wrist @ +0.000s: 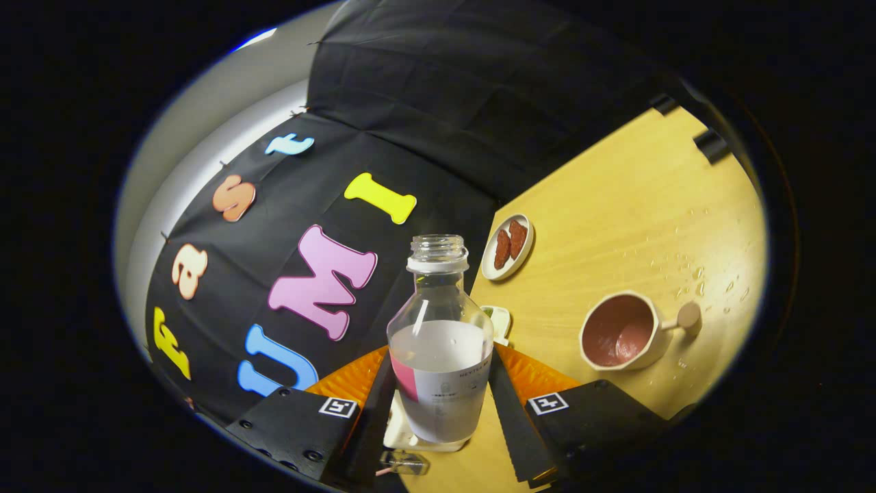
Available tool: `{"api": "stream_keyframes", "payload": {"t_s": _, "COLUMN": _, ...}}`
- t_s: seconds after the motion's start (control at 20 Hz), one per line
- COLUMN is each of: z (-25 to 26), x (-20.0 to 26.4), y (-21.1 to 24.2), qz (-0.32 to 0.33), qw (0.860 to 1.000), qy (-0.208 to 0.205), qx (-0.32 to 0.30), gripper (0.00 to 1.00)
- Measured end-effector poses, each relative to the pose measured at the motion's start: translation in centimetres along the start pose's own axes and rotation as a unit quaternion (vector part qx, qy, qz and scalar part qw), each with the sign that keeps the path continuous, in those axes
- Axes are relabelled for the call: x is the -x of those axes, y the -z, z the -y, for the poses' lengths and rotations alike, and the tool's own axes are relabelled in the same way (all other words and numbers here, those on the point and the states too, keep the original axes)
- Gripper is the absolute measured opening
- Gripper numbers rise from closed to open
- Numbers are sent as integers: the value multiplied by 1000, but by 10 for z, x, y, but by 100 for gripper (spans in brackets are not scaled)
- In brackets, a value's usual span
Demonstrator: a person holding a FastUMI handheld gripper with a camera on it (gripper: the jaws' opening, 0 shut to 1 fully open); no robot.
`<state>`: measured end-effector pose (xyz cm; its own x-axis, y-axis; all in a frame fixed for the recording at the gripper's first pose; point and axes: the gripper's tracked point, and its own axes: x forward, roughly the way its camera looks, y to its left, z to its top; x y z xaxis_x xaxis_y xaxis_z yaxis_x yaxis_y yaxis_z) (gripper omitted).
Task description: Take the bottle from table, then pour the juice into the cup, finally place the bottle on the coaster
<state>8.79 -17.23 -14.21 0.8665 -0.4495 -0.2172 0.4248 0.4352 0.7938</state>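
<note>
My gripper (pixel 441 394) is shut on a clear plastic bottle (pixel 441 342), one finger pressing on each side of its lower body. The bottle has no cap, a white neck ring and a white and pink label, and whitish liquid fills its lower part. The whole view is rolled, so the wooden table (pixel 616 205) slants. A cream cup (pixel 619 332) with a reddish-brown inside and a round knob handle stands on the table to the right of the bottle, with a little liquid in its bottom. A small pale piece, perhaps the coaster (pixel 498 322), peeks out just behind the bottle.
A small white dish (pixel 508 246) with two reddish-brown pieces sits on the table beyond the bottle. Water drops (pixel 691 274) are scattered on the wood past the cup. Two black clips (pixel 712 144) hold the table's far edge. The black cloth wall rises beyond the table.
</note>
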Motion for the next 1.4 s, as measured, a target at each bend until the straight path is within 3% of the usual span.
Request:
{"api": "stream_keyframes", "payload": {"t_s": 0.1, "z": -7, "x": -1, "y": -9, "qz": 21, "qw": 995, "qy": 3, "qx": 95, "gripper": 75}}
{"api": "stream_keyframes", "payload": {"t_s": 0.2, "z": -15, "x": 2, "y": -11, "qz": 37, "qw": 980, "qy": 13, "qx": 197, "gripper": 75}}
{"api": "stream_keyframes", "payload": {"t_s": 0.35, "z": -48, "x": 0, "y": -6, "qz": 53, "qw": 944, "qy": -3, "qx": 326, "gripper": 75}}
{"api": "stream_keyframes", "payload": {"t_s": 0.5, "z": -73, "x": -15, "y": 6, "qz": 68, "qw": 897, "qy": -23, "qx": 435, "gripper": 75}}
{"api": "stream_keyframes", "payload": {"t_s": 0.6, "z": -84, "x": -24, "y": 13, "qz": 81, "qw": 872, "qy": -32, "qx": 482, "gripper": 75}}
{"api": "stream_keyframes", "payload": {"t_s": 0.7, "z": -100, "x": -30, "y": 16, "qz": 124, "qw": 858, "qy": -50, "qx": 496, "gripper": 75}}
{"api": "stream_keyframes", "payload": {"t_s": 0.8, "z": -105, "x": -46, "y": 35, "qz": 132, "qw": 859, "qy": -62, "qx": 490, "gripper": 75}}
{"api": "stream_keyframes", "payload": {"t_s": 1.1, "z": -59, "x": -95, "y": 99, "qz": 73, "qw": 866, "qy": -33, "qx": 494, "gripper": 75}}
{"api": "stream_keyframes", "payload": {"t_s": 1.4, "z": -13, "x": -123, "y": 128, "qz": 52, "qw": 873, "qy": -4, "qx": 485, "gripper": 75}}
